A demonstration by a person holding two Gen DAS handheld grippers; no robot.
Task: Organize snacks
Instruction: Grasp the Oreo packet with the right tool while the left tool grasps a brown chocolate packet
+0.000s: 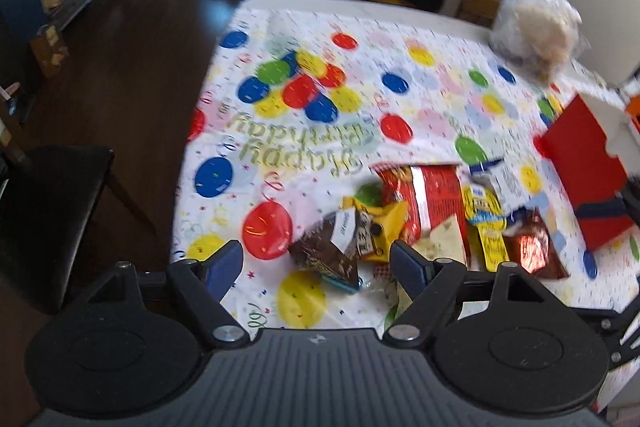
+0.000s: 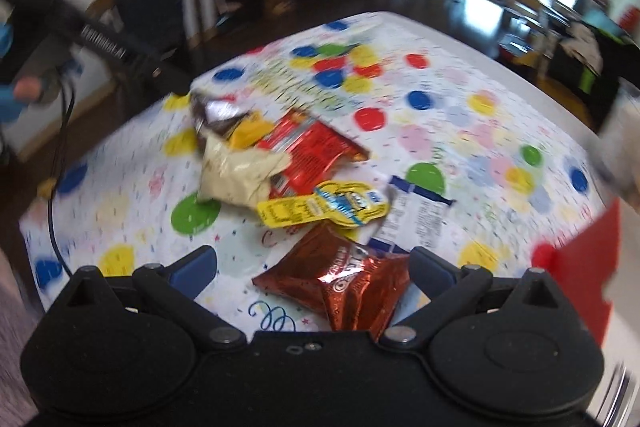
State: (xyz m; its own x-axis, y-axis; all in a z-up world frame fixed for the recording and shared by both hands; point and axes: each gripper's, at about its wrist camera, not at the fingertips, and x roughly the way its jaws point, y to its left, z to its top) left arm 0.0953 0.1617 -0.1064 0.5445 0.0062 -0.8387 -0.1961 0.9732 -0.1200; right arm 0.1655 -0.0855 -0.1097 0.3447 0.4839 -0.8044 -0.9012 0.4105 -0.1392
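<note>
A heap of snack packets lies on the balloon-print tablecloth (image 1: 320, 39). In it are a dark brown bag (image 1: 324, 251), a yellow bag (image 1: 384, 227), a red bag (image 1: 432, 203), a flat yellow packet (image 1: 484, 223) and a shiny red-brown bag (image 1: 532, 251). My left gripper (image 1: 316, 263) hangs open over the brown bag. My right gripper (image 2: 314, 265) is open, with the red-brown bag (image 2: 340, 283) lying between its fingers, and no pad presses on it. Beyond it lie the yellow packet (image 2: 324, 209), a cream bag (image 2: 236, 175) and the red bag (image 2: 316, 147).
A red box (image 1: 588, 179) stands at the right of the table. A clear bag of pale food (image 1: 536, 31) sits at the far right corner. A dark chair (image 1: 52, 211) stands by the table's left edge, over dark floor. A white and blue packet (image 2: 416, 215) lies next to the heap.
</note>
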